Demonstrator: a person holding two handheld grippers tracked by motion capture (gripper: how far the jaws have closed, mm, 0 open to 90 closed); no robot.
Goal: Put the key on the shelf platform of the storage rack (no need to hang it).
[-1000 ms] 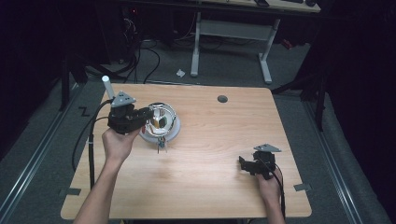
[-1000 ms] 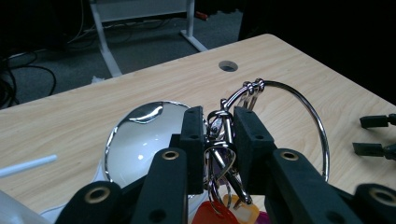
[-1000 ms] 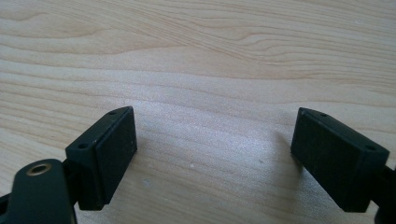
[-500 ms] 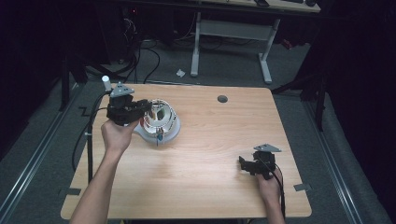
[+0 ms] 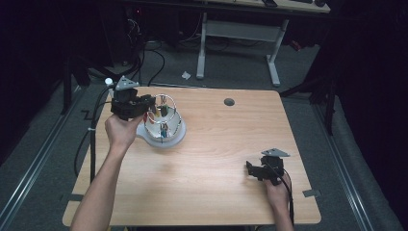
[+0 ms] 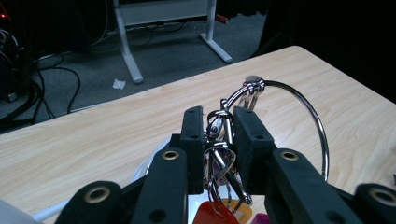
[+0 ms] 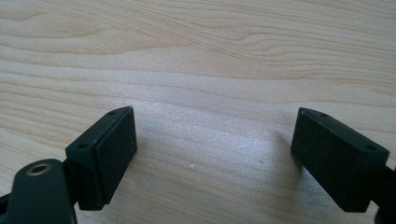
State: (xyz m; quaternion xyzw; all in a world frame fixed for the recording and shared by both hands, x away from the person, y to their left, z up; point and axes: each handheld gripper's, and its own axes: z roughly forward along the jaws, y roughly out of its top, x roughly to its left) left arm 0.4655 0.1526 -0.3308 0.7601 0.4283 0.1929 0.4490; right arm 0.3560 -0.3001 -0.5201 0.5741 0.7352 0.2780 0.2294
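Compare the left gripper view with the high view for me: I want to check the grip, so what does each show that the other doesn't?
Left gripper view: the black jaws of the left gripper closed on shiny silver metal clips hung on a large silver wire ring, with a red tag dangling below.

High view: the round white plate under the ring, the person's left hand, and the right gripper resting apart, near the table's right front corner.

Both: the left gripper, the wire ring and the light wooden table.
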